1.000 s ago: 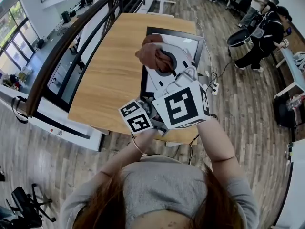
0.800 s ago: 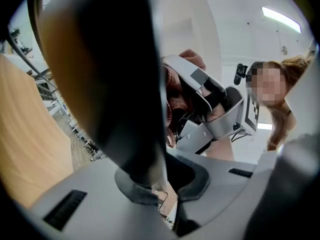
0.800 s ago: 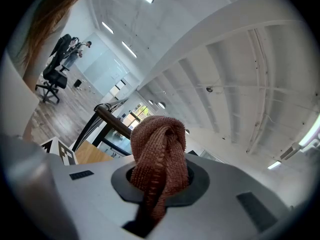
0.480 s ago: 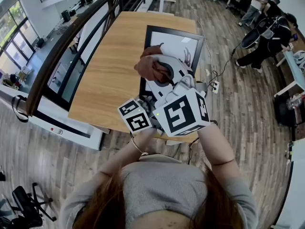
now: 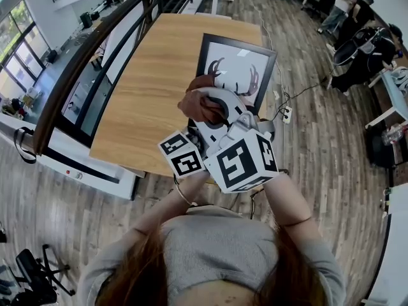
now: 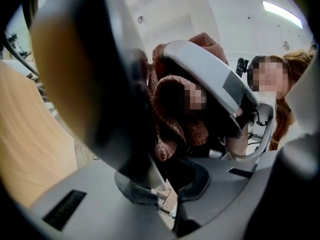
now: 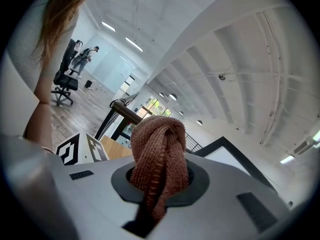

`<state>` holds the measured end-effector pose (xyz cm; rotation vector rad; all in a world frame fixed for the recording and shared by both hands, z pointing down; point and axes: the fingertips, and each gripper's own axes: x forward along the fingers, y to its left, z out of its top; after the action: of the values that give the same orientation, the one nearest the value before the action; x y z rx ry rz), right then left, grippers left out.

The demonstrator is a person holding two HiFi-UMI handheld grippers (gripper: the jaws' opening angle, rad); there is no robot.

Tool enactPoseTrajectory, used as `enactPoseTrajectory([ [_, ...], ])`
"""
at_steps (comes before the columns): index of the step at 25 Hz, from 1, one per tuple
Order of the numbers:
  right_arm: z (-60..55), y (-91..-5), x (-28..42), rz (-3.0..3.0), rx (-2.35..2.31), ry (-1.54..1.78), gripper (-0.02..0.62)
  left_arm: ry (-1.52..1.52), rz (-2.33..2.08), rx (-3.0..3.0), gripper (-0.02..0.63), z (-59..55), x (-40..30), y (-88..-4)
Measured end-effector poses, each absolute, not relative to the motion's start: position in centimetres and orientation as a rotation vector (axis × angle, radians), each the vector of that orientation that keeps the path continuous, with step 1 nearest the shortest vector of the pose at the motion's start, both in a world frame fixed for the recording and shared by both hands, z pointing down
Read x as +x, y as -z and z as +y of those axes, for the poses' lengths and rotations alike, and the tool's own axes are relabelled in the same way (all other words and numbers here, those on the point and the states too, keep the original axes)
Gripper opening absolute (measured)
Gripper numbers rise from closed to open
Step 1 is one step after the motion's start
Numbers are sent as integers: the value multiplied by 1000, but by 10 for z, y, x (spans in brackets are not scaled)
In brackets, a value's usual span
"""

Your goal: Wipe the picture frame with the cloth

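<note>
**Head view.** Shows the picture frame (image 5: 237, 65), black-edged with an antler print, raised at a slant above the wooden table (image 5: 143, 88). Shows the brown cloth (image 5: 197, 104) bunched in front of the frame's lower left part, at the tip of the right gripper (image 5: 209, 107); touching the glass or not, cannot tell. Shows both marker cubes side by side below, the larger-looking one (image 5: 242, 161) on the right gripper, the smaller (image 5: 182, 157) on the left. Hides the left gripper's jaws beneath the right gripper's body. Takes in several people (image 5: 357, 24) well apart at upper right, on plank flooring.

**Left gripper view.** Supplies the part hidden above: left gripper (image 6: 167, 184) closed on a dark, blurred slab rising to the upper left, read as the edge of the frame (image 6: 95, 84). Looks past that edge at the cloth (image 6: 170, 129) and the pale curved body of the right gripper, just beyond.

**Right gripper view.** Confirms the right gripper (image 7: 157, 184) clamped on the cloth (image 7: 160, 149), a twisted wad standing up out of the jaws. Adds the frame's black corner and white panel (image 7: 227, 159) just behind the wad. Adds also the left gripper's marker cube (image 7: 80, 149) at lower left and an office chair (image 7: 64, 81) far off.
</note>
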<state>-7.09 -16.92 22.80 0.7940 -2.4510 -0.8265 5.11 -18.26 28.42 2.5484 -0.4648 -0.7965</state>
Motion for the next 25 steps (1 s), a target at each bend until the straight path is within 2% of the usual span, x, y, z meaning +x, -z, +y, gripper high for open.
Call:
enactPoseTrajectory([
  [25, -138, -282, -73, -2241, 538, 827, 46, 664, -543, 2572, 29, -179, 55, -312],
])
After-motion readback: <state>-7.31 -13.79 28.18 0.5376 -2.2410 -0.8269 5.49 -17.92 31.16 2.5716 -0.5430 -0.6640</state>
